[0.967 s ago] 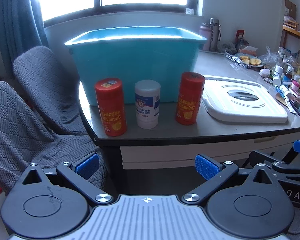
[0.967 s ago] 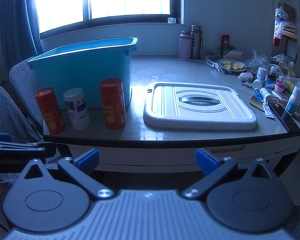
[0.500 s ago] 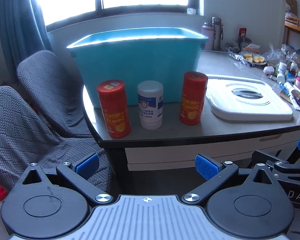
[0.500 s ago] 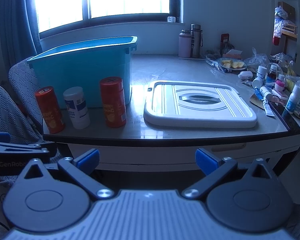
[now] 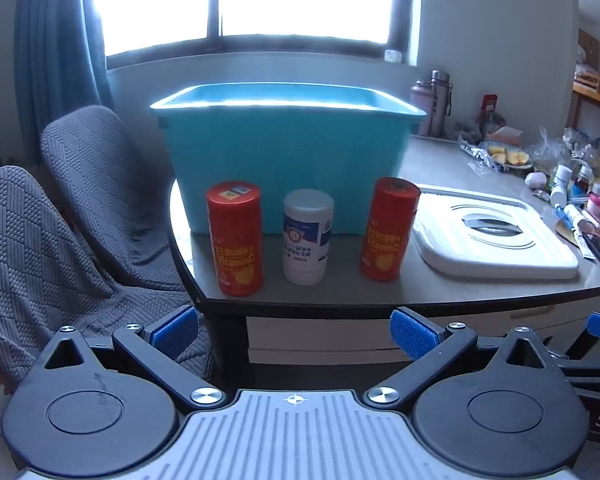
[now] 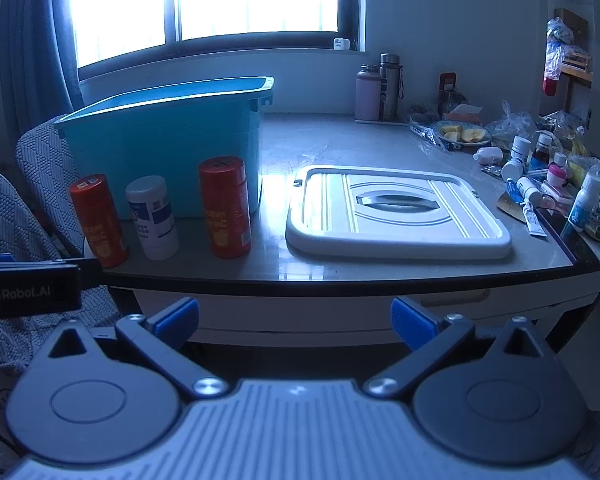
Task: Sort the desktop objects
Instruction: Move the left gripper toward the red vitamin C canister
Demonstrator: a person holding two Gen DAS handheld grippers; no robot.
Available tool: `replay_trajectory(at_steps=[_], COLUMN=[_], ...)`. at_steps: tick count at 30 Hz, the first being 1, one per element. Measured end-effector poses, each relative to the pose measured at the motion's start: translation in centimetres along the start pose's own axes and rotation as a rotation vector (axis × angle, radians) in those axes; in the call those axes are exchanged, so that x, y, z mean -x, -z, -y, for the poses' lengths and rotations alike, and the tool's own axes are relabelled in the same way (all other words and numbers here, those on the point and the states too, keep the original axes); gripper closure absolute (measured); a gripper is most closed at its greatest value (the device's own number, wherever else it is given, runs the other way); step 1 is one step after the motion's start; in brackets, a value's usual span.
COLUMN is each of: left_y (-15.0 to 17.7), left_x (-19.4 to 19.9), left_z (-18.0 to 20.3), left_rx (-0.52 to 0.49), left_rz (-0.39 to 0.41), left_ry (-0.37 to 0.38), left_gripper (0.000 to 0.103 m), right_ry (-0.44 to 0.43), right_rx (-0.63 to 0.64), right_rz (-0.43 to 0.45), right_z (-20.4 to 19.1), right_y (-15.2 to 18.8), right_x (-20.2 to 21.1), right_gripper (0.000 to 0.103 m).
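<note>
Three containers stand in a row near the desk's front edge, before a teal bin (image 5: 288, 148) (image 6: 172, 140): a left red vitamin C tube (image 5: 235, 238) (image 6: 97, 220), a white bottle (image 5: 307, 236) (image 6: 152, 216) and a right red vitamin C tube (image 5: 388, 228) (image 6: 225, 206). The bin's white lid (image 5: 492, 232) (image 6: 396, 212) lies flat to their right. My left gripper (image 5: 294, 330) hangs open below the desk edge, in front of the row, holding nothing. My right gripper (image 6: 294, 316) is open too, below the lid.
Grey-covered chairs (image 5: 80, 200) stand left of the desk. Small bottles and tubes (image 6: 540, 176), a plate of fruit (image 6: 460, 134) and two flasks (image 6: 380, 88) crowd the desk's right and back. A drawer front (image 6: 340, 312) runs under the edge.
Both grippers have risen and tilted slightly, so the desk and containers sit lower and a bit nearer in the views. Both stay open; nothing on the desk has moved.
</note>
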State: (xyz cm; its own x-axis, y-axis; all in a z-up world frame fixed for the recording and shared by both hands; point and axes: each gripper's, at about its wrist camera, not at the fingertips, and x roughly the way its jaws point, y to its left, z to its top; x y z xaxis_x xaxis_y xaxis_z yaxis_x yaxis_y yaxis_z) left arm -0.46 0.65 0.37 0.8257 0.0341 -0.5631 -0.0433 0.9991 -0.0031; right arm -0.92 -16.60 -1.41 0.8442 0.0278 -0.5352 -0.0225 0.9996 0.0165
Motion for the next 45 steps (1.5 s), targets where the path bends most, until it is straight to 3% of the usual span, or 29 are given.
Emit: replay_trajectory(at_steps=[10, 24, 31, 45], left_y=[-0.4, -0.8, -1.3, -2.1], left_x=[-0.6, -2.9, -4.8, -8.0], left_z=[0.2, -1.3, -2.5, -3.1], left_rx=[-0.059, 0.002, 0.047, 0.029], left_rz=[0.012, 0.010, 0.009, 0.024], left_ry=[-0.014, -0.046, -0.056, -0.084], left_gripper=[0.000, 0.000, 0.000, 0.000], right_ry=[0.000, 0.017, 0.022, 0.023], right_rx=[0.006, 0.015, 0.046, 0.068], right_rz=[0.053, 0.078, 0.077, 0.030], right_z=[-0.4, -1.1, -1.7, -2.4], right_y=[0.0, -0.3, -0.7, -1.5], right_x=[0.0, -2.1, -3.5, -6.7], right_gripper=[0.000, 0.000, 0.000, 0.000])
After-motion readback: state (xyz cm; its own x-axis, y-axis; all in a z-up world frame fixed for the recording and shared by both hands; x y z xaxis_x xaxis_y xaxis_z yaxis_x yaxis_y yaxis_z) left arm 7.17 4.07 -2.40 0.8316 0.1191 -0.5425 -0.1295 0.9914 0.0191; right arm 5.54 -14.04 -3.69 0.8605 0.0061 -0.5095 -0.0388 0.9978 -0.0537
